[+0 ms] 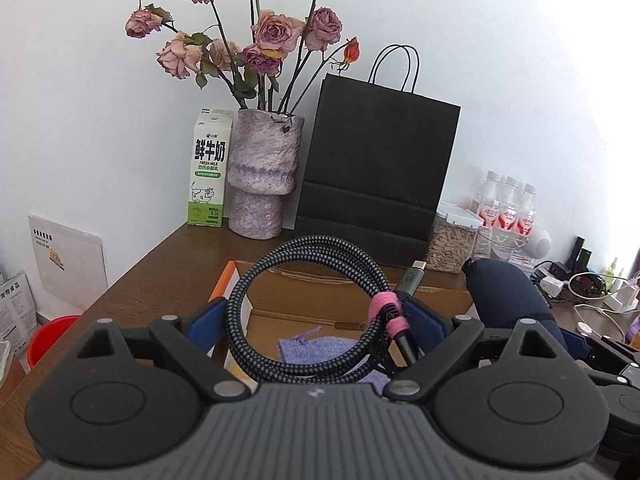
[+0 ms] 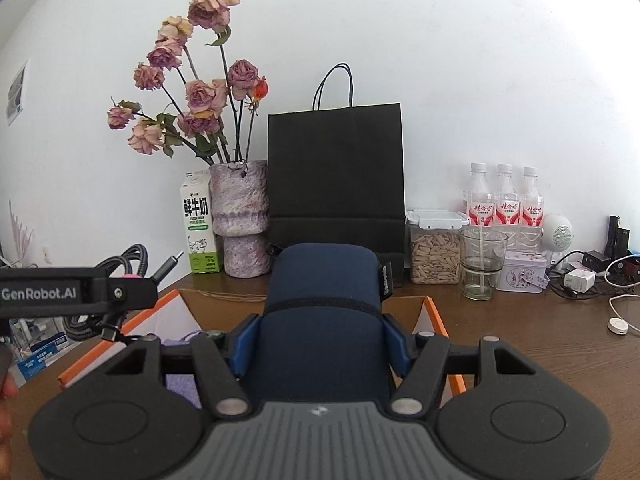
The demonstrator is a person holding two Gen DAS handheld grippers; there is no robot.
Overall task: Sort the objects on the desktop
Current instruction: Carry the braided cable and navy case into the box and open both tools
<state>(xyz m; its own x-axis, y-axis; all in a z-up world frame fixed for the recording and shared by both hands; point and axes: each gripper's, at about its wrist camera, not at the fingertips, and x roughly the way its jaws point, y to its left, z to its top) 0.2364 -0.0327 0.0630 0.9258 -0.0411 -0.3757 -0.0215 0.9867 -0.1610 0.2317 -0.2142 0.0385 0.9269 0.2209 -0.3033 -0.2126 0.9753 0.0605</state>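
Here: braided grey-black cable coil (image 1: pixel 308 308), pink-strapped.

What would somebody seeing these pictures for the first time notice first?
Most striking is the coiled braided cable clamped in the left gripper and the navy pouch clamped in the right gripper, both above the open cardboard box. Behind, against the wall, dried roses stand in a mottled vase between a milk carton and a black paper bag.
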